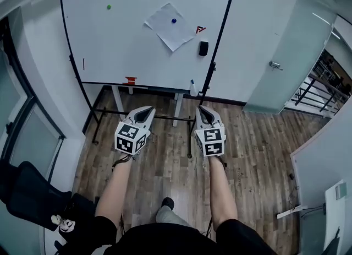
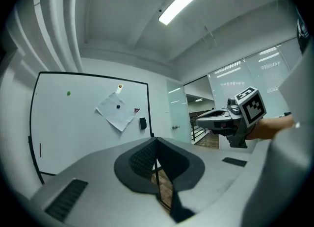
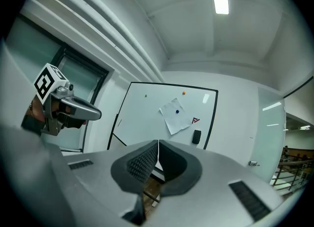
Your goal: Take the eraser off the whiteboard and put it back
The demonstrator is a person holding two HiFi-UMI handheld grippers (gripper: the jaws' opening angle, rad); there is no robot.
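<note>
Over the wooden floor (image 1: 165,155), facing the whiteboard (image 1: 99,39), my left gripper (image 1: 148,109) points level, its jaws clenched together on nothing. Up on the board a sheet of paper (image 1: 170,28) is pinned by a blue magnet (image 1: 174,21). Just right of it the black eraser (image 1: 203,48) sticks near the board's right edge, well apart from me. My right gripper (image 1: 202,109) is clenched and empty too

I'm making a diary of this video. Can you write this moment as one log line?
stage: eraser not yet taken | eraser: on whiteboard, right side | left gripper: shut, empty | right gripper: shut, empty
</note>
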